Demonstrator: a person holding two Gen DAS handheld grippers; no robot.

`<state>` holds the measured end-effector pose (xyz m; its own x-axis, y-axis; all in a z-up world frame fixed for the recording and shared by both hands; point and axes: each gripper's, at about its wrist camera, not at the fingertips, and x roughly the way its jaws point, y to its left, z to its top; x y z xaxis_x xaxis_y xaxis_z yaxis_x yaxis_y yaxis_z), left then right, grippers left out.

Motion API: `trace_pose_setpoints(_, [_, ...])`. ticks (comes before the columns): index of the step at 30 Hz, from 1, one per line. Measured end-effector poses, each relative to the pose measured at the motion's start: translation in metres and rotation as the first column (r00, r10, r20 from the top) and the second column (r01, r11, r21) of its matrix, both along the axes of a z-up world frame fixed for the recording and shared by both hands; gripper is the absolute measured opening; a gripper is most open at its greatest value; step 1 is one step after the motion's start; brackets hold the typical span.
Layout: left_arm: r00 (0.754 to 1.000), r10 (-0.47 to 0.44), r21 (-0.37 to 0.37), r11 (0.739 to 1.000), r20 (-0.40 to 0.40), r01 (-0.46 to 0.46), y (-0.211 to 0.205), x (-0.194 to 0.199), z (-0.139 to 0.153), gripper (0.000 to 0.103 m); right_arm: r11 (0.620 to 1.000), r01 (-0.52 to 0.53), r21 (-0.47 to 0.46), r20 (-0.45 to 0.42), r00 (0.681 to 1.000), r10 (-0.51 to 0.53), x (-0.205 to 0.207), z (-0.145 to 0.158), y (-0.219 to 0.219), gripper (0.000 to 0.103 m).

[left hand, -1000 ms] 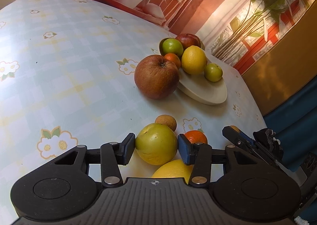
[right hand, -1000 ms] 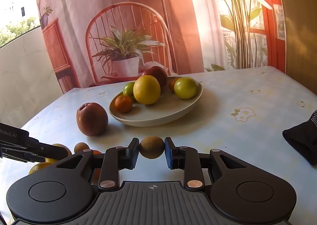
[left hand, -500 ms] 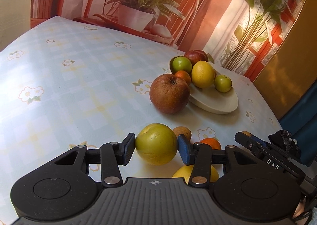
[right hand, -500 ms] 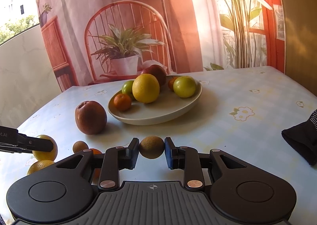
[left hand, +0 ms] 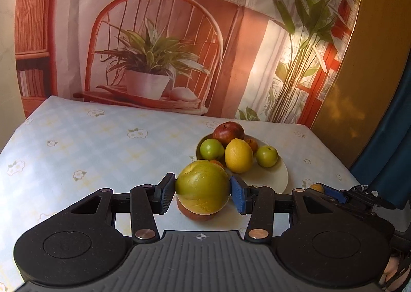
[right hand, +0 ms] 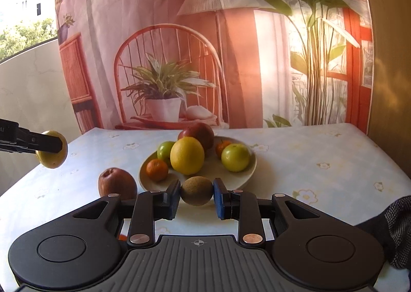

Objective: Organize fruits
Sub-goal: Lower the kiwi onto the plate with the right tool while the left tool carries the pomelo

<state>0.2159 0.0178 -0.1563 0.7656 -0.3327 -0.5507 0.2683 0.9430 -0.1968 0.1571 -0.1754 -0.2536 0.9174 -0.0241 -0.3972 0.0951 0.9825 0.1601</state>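
Observation:
My left gripper (left hand: 203, 190) is shut on a large yellow-green apple (left hand: 203, 186), held above the table; it hangs at the left edge of the right wrist view as the same yellow-green apple (right hand: 52, 156). My right gripper (right hand: 196, 195) is shut on a small brown kiwi (right hand: 197, 190), also lifted. A cream plate (right hand: 246, 172) beyond both holds a yellow lemon (right hand: 187, 156), two green apples, a red apple (right hand: 199, 134) and small oranges. A loose red apple (right hand: 117, 184) lies on the table left of the plate; in the left wrist view it is mostly hidden behind the held apple.
The table wears a pale checked cloth with flowers (left hand: 77, 148). A printed backdrop with chair, plant and lamp (right hand: 179, 60) hangs behind it. A dark gloved hand (right hand: 393, 230) sits at the right. A bit of orange fruit (right hand: 122, 236) peeks under the right gripper.
Both grippers have risen with their fruit, the left one more and rolling level. The table fruit below the left gripper has dropped out of sight; the plate now appears lower.

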Motion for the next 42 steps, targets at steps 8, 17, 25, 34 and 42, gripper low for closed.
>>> trace_pose_setpoints(8, [0.996,-0.076,0.034,0.997,0.042,0.075,-0.036,0.030,0.022,0.049,0.997,0.031,-0.073,0.126,0.992,-0.021,0.036,0.049,-0.033,0.025])
trace_pose_setpoints(17, [0.990,-0.091,0.096,0.990,-0.105,0.101,-0.079,0.074,-0.024,0.049,0.999,-0.024,-0.049,0.015,1.000,0.025,0.079,0.013,-0.050,0.025])
trace_pose_setpoints(25, [0.979,-0.084,0.164,0.980,-0.184,0.115,-0.094,0.097,-0.060,0.049,1.000,-0.023,0.012,-0.072,0.997,0.024,0.102,-0.033,-0.063,0.025])
trace_pose_setpoints(34, [0.977,-0.111,0.195,0.970,-0.182,0.147,-0.100,0.105,-0.067,0.049,1.000,-0.022,-0.014,-0.093,0.995,0.021,0.109,-0.050,-0.060,0.025])
trace_pose_setpoints(42, [0.976,-0.112,0.237,0.959,-0.186,0.155,-0.107,0.108,-0.071,0.049,0.998,-0.047,-0.042,-0.103,0.994,0.042,0.110,-0.051,-0.052,0.026])
